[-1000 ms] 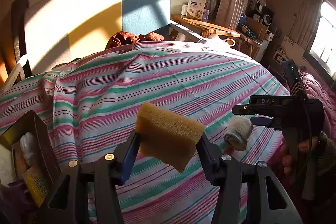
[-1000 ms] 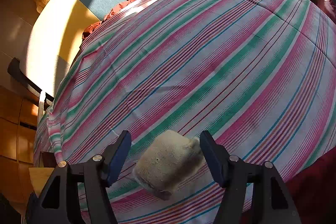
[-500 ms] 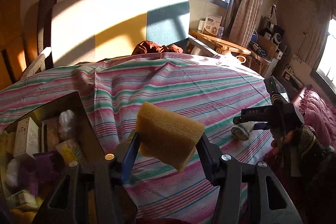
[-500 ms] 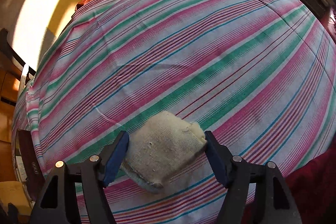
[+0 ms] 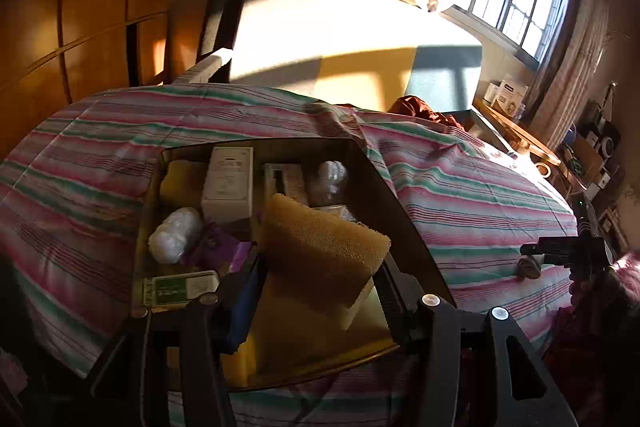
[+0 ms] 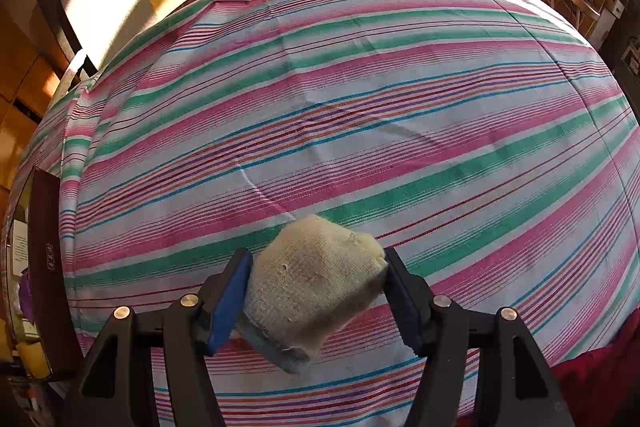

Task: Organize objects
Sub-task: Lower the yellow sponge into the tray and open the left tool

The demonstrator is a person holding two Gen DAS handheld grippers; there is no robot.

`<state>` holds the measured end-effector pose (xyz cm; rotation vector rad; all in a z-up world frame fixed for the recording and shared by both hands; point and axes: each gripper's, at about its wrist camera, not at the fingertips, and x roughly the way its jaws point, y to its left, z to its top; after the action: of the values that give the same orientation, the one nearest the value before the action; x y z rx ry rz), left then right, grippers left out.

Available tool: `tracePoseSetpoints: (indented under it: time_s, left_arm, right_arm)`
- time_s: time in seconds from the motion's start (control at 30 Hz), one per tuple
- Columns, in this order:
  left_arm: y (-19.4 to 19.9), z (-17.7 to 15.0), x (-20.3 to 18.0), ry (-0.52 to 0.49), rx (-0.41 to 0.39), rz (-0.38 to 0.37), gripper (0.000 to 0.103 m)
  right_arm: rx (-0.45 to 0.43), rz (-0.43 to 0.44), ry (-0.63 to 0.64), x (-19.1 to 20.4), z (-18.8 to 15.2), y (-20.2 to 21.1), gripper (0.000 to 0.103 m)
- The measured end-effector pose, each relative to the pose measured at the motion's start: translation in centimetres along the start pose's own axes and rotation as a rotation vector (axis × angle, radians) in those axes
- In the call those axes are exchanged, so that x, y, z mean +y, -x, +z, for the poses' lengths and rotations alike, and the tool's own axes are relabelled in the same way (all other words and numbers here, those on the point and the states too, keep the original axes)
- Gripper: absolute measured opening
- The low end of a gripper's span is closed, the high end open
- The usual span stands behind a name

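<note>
With the left gripper (image 5: 320, 301) clamped on the sponge (image 5: 320, 251) above the open box (image 5: 400, 195), and the right gripper (image 6: 316, 301), its jaws just closing, gripping the rolled sock (image 6: 316, 283) on the striped bedspread (image 6: 360, 107), next release the sponge into the box.

The sponge (image 5: 320, 251) now hangs over the box (image 5: 384, 179); right fingers (image 6: 230, 291) have been closing on the sock (image 6: 316, 283).

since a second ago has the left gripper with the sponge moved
Yes. The left gripper carried the sponge leftward, from over the striped sheet to above the open box.
</note>
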<state>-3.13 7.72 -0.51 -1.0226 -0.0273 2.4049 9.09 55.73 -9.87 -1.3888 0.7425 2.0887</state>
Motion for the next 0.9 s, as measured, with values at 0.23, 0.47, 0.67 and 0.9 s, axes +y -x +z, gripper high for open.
tracePoseSetpoints:
  time_s: [0.23, 0.47, 0.67, 0.9]
  left_arm:
    - [1.8, -2.3, 5.6, 0.114, 0.001, 0.067, 0.055]
    - [-0.3, -2.2, 2.3, 0.02, 0.043, -0.014, 0.055]
    - [-2.9, -1.7, -0.3, -0.071, 0.095, -0.032, 0.055]
    - [-5.3, -2.2, -1.0, -0.161, 0.134, 0.035, 0.069]
  right_arm:
    - [0.027, 0.037, -0.048, -0.9, -0.3, -0.4, 0.068]
    - [0.035, 0.037, -0.05, -1.1, -0.5, -0.6, 0.07]
    - [0.031, 0.019, -0.02, -0.6, -0.7, -0.4, 0.07]
    - [0.024, -0.001, 0.012, -0.2, -0.8, -0.1, 0.07]
